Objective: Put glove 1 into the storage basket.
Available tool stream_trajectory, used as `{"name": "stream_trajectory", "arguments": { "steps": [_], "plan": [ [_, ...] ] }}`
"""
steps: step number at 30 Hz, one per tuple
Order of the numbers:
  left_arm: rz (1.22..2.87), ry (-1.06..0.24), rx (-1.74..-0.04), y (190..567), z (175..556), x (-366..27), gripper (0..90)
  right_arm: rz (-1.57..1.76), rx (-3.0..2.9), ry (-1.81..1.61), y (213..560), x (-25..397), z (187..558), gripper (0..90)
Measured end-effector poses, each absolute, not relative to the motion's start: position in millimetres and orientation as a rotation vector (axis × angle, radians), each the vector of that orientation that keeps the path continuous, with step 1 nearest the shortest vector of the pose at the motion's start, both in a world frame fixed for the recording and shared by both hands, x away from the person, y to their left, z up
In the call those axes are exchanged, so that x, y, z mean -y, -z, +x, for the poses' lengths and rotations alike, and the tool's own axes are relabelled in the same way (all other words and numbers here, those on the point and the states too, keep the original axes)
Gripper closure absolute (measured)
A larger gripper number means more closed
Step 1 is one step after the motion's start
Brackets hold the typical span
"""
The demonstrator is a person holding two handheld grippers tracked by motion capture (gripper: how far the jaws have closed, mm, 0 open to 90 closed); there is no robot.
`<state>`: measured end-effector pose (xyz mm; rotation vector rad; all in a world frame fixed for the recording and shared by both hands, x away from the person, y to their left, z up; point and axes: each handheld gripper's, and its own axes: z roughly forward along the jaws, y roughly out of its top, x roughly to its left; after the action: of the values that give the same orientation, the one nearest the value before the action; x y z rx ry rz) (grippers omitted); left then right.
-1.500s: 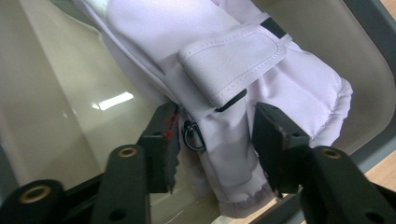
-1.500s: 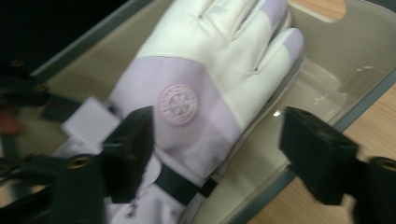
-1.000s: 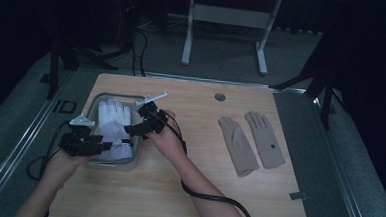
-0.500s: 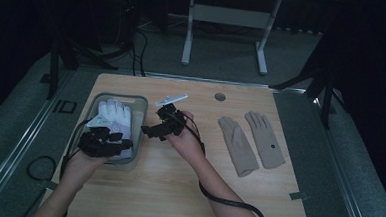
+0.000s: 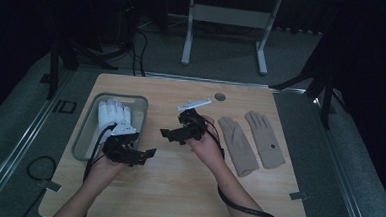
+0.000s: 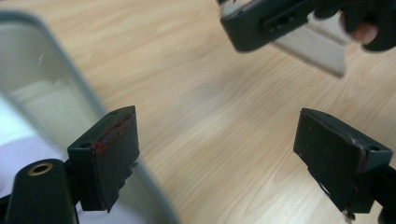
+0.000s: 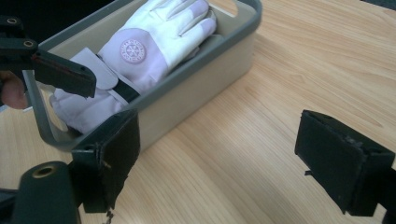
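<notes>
White glove in bin, two beige gloves apart.

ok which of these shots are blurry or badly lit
High view: sharp but dim, room behind the table nearly black. Left gripper view: bright, yet the grey bin rim and the right gripper up top are smeared and soft. Right gripper view: clearest, white glove crisp, only its own near jaws slightly soft.
</notes>
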<state>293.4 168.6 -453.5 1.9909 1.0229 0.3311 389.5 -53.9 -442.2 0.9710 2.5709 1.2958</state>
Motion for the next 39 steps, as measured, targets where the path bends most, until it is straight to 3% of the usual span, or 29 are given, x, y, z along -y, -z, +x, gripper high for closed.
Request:
{"name": "stream_trajectory", "arguments": {
  "steps": [29,39],
  "plan": [
    [1.971,-0.279,-0.856,511.7,281.8,-116.9,14.4,1.06,-2.463,-1.222,484.1,161.8,383.3,11.3],
    [1.97,-0.292,-0.829,529.2,275.9,-111.6,14.3,1.084,-2.377,-1.194,493.3,204.3,383.7,21.0]
  ]
}}
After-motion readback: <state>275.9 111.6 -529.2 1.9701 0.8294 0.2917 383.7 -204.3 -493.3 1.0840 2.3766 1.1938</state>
